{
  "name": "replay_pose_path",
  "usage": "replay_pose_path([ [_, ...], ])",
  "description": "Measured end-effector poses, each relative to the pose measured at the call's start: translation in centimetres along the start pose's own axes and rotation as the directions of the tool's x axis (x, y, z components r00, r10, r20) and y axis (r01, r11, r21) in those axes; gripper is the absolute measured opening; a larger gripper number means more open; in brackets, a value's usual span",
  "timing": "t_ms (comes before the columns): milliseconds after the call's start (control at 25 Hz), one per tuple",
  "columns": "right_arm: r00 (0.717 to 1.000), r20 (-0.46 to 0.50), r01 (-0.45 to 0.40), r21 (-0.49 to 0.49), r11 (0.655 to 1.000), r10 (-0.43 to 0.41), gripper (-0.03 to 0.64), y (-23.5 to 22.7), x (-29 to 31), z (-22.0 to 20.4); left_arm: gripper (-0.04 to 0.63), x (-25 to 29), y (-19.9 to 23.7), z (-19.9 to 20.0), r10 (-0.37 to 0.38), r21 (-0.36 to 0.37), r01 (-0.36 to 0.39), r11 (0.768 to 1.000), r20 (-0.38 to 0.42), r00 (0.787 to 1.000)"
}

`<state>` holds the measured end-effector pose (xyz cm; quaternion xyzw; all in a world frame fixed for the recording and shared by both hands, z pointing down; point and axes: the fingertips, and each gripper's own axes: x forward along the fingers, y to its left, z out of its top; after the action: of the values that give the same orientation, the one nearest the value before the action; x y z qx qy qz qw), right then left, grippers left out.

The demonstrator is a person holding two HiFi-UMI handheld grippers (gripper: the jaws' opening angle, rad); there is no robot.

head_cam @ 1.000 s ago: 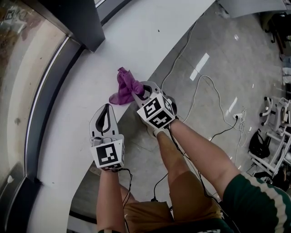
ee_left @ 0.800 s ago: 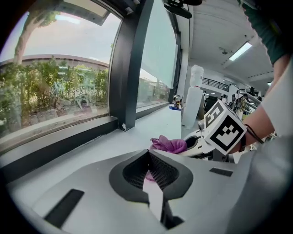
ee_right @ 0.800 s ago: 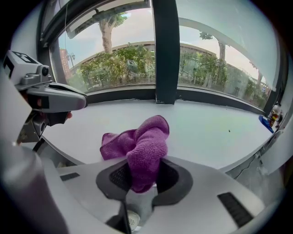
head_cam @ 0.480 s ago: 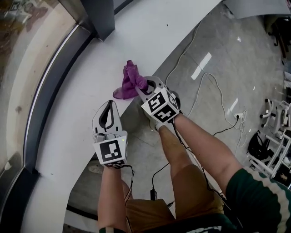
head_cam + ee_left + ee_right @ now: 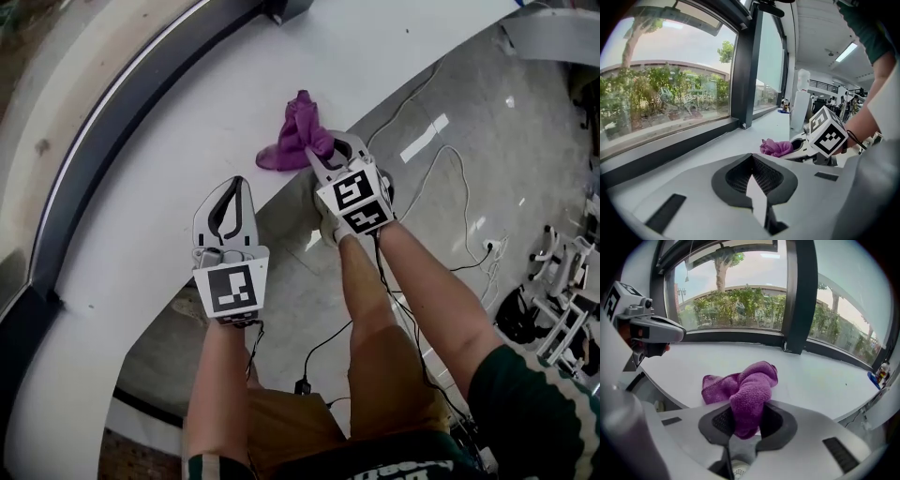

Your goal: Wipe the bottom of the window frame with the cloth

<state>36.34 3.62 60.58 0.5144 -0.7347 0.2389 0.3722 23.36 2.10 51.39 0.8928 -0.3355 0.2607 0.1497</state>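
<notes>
The right gripper has its jaws closed on a bunched fold of the purple cloth. The loose remainder of the cloth rests on the white sill near its front edge, well apart from the dark bottom rail of the window frame. The left gripper hovers beside it over the sill, jaws together with nothing between them. The step in hand appears to be the carry to the work surface: the cloth is secured, but wiping of the rail has not begun. The next move calls for taking the cloth across the sill to the rail, setting its free bulk against the rail, and stroking along it. The foot of the vertical post stands on the stroke line and probably needs a stop or a pass round it. The fold inside the right jaws is covered by the pads. Both ends of the rail run out of the head view. No view is sharp enough to show whether the rail carries dust.
</notes>
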Motion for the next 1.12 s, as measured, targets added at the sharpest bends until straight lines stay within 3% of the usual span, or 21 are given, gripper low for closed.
replay_pose_path([
  [280, 1.000, -0.007, -0.003, -0.014, 1.000, 0.002, 0.098, 3.0, 0.2, 0.5, 0.008, -2.2, 2.2, -0.3, 0.053, -0.084, -0.053, 0.995, 0.001, 0.999],
  [560, 1.000, -0.005, -0.031, -0.006, 1.000, 0.031, 0.098, 7.8, 1.0, 0.9, 0.008, -4.6, 3.6, -3.0, 0.065, -0.085, -0.063, 0.994, 0.023, 0.998],
  [760, 0.999, -0.006, -0.032, 0.015, 0.999, 0.032, 0.098, 6.4, 0.7, 1.2, 0.008, -3.9, 3.2, -2.5, 0.075, -0.099, -0.074, 0.992, 0.005, 0.997],
  [1120, 0.998, 0.002, -0.068, 0.023, 0.997, 0.068, 0.098, 9.1, 0.9, 1.5, 0.008, -4.5, 3.7, -3.5, 0.091, -0.110, -0.092, 0.990, -0.009, 0.996],
])
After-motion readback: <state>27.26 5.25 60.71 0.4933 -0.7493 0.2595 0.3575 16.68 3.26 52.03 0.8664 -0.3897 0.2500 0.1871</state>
